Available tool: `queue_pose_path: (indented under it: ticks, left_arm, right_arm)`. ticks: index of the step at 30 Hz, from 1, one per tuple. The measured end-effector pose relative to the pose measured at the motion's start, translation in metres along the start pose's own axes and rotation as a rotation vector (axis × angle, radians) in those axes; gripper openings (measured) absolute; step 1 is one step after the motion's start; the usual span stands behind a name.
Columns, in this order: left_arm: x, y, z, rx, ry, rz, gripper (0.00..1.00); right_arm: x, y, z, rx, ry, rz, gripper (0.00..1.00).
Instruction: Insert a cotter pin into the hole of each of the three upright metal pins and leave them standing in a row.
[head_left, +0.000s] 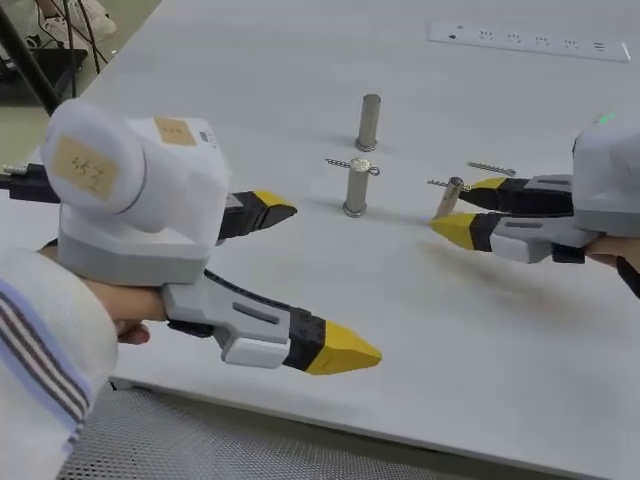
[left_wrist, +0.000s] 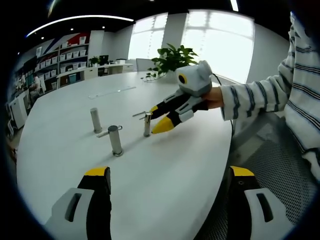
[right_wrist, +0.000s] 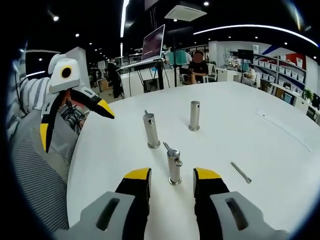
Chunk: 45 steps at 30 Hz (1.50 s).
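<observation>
L gripper nearest, jaws wide apart, holding nothing.
R gripper jaws apart astride upright near pin, cotter pin crosswise thru its top; mid pin likewise; spare cotter flat on table; far pin vertical.

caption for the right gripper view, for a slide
Open right gripper frames a grey cylindrical metal pin carrying a silver cotter pin

The head view looked forward and down over the white worktop from its near edge. The left gripper view faced across at the yellow-tipped right gripper. The right gripper view faced the opposite way, closest to the three upright grey metal pins, which all views shared.
</observation>
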<state>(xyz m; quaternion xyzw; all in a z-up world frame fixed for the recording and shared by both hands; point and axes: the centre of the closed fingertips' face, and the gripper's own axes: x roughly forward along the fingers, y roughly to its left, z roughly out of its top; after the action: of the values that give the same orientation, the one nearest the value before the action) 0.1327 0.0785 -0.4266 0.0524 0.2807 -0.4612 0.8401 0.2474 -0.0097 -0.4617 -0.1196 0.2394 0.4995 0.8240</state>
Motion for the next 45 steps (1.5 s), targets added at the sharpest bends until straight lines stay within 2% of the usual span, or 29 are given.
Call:
queue_pose_path:
  ticks: [5,9,11,15,21,26,29,31,34,41,42,45]
  left_arm:
    - [-0.001,0.005,0.004,-0.006,-0.014,0.010,0.96]
    - [-0.002,0.009,0.006,-0.007,-0.022,0.018,0.96]
    - [-0.002,0.011,0.006,-0.005,-0.021,0.021,0.96]
    - [-0.003,0.015,0.008,0.003,-0.022,0.029,0.96]
    - [-0.006,0.019,0.012,0.019,-0.037,0.038,0.96]
    - [-0.007,0.024,0.014,0.003,-0.037,0.042,0.94]
    - [-0.008,0.027,0.015,-0.025,-0.042,0.037,0.94]
    - [-0.008,0.034,0.021,-0.061,-0.063,0.041,0.93]
    - [-0.009,0.042,0.028,-0.064,-0.070,0.049,0.93]
    - [-0.014,0.067,0.053,-0.063,-0.120,0.080,0.92]
    - [-0.016,0.070,0.061,-0.059,-0.129,0.092,0.92]
    - [-0.015,0.081,0.072,-0.051,-0.140,0.109,0.91]
  right_arm:
    - [-0.019,0.005,0.015,0.013,-0.034,-0.011,0.41]
    - [-0.033,0.014,0.023,0.039,-0.053,-0.003,0.52]
    - [-0.038,0.017,0.022,0.057,-0.045,0.003,0.57]
    - [-0.048,0.021,0.019,0.078,-0.025,-0.018,0.79]
    - [-0.062,0.024,0.017,0.131,-0.026,-0.039,0.89]
    - [-0.071,0.025,0.014,0.163,-0.019,-0.064,0.92]
    - [-0.076,0.023,0.001,0.184,0.059,-0.100,0.93]
    - [-0.078,0.024,-0.005,0.210,0.070,-0.119,0.96]
    - [-0.080,0.025,-0.008,0.229,0.085,-0.127,0.96]
    - [-0.088,0.026,-0.011,0.256,0.094,-0.153,0.96]
    - [-0.090,0.025,-0.011,0.260,0.096,-0.162,0.96]
    - [-0.092,0.026,-0.012,0.267,0.097,-0.168,0.96]
